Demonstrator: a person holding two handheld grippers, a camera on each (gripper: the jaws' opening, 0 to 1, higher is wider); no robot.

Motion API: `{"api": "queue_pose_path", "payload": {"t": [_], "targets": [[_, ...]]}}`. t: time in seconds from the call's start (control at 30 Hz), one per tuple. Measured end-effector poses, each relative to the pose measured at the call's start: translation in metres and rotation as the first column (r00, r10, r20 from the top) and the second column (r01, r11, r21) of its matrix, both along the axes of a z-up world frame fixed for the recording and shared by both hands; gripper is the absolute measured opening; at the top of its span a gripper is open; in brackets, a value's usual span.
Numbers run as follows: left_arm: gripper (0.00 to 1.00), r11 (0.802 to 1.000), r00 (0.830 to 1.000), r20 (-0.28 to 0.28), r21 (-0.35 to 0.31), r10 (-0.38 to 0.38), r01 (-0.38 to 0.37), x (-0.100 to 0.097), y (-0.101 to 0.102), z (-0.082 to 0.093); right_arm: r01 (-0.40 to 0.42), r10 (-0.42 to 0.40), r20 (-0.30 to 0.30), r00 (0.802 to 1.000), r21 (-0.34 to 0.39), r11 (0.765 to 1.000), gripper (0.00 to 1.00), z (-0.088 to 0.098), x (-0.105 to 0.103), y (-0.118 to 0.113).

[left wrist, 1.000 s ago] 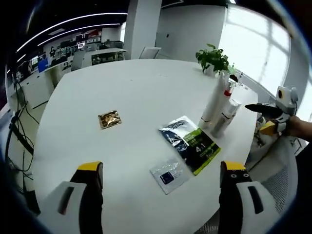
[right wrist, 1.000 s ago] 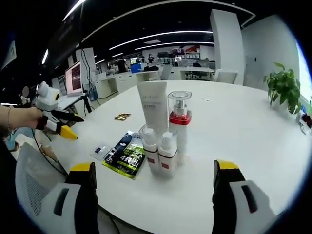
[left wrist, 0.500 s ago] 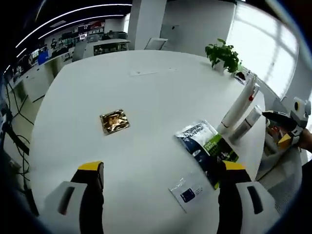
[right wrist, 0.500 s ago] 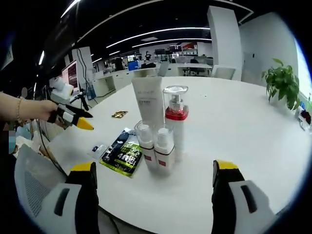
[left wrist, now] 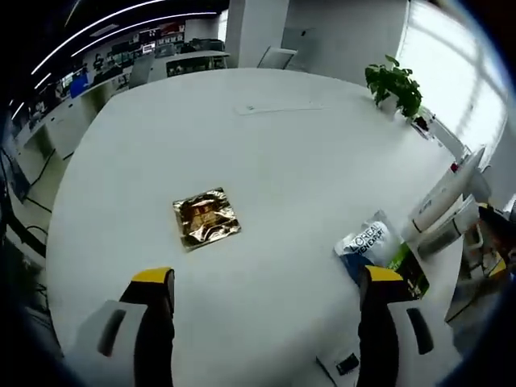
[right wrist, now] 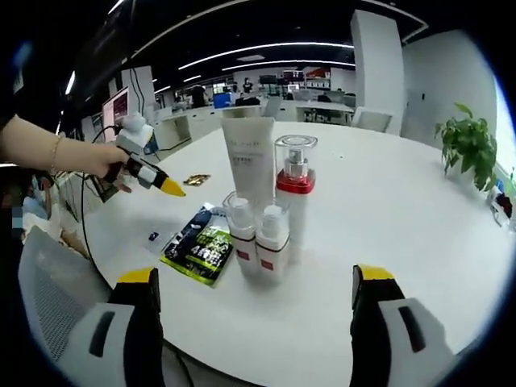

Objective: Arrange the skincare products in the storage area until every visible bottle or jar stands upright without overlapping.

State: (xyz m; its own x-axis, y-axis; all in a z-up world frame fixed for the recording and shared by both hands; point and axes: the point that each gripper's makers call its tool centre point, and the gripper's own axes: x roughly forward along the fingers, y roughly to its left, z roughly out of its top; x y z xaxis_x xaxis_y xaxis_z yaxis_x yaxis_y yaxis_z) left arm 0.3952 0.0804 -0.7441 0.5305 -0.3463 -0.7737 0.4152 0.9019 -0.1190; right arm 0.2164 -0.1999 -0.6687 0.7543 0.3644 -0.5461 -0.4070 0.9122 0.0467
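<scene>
The left gripper [left wrist: 256, 282] hung wide open, empty, just short of the gold sachet [left wrist: 206, 218]. The right gripper [right wrist: 254, 278] gaped empty too, before four upright bottles [right wrist: 266, 205] beside that green packet [right wrist: 197, 244].

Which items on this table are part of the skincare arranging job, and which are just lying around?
Part of the job: white tube, red-collared pump bottle, two small bottles, all upright.

Lying about: gold sachet, green-and-black packet, small white card, potted plant.

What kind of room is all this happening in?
Most likely an open-plan office: a large white round table, rows of desks with monitors behind, and a potted plant near a bright window.
</scene>
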Motion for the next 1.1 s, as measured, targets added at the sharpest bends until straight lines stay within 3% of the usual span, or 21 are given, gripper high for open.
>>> {"api": "queue_pose_path", "payload": {"t": [0.33, 0.63, 0.93, 1.1], "targets": [[0.91, 0.998, 0.999, -0.013, 0.057, 0.037, -0.036, 0.019, 0.008, -0.009, 0.01, -0.01, -0.006, 1.0, 0.002, 1.0, 0.98, -0.001, 0.0, -0.001], [0.88, 0.986, 0.99, 0.008, 0.091, 0.141, -0.141, 0.033, 0.015, -0.014, 0.017, -0.017, -0.008, 1.0, -0.003, 1.0, 0.98, -0.002, 0.0, -0.002], [0.79, 0.963, 0.971, 0.016, 0.121, 0.24, -0.24, 0.045, 0.023, -0.019, 0.029, -0.029, -0.011, 1.0, -0.002, 1.0, 0.98, -0.003, 0.001, -0.004], [0.69, 0.956, 0.965, 0.022, 0.134, 0.261, -0.261, 0.052, 0.024, -0.019, 0.034, -0.034, -0.011, 0.999, 0.0, 0.999, 0.97, -0.003, 0.002, -0.005]]}}
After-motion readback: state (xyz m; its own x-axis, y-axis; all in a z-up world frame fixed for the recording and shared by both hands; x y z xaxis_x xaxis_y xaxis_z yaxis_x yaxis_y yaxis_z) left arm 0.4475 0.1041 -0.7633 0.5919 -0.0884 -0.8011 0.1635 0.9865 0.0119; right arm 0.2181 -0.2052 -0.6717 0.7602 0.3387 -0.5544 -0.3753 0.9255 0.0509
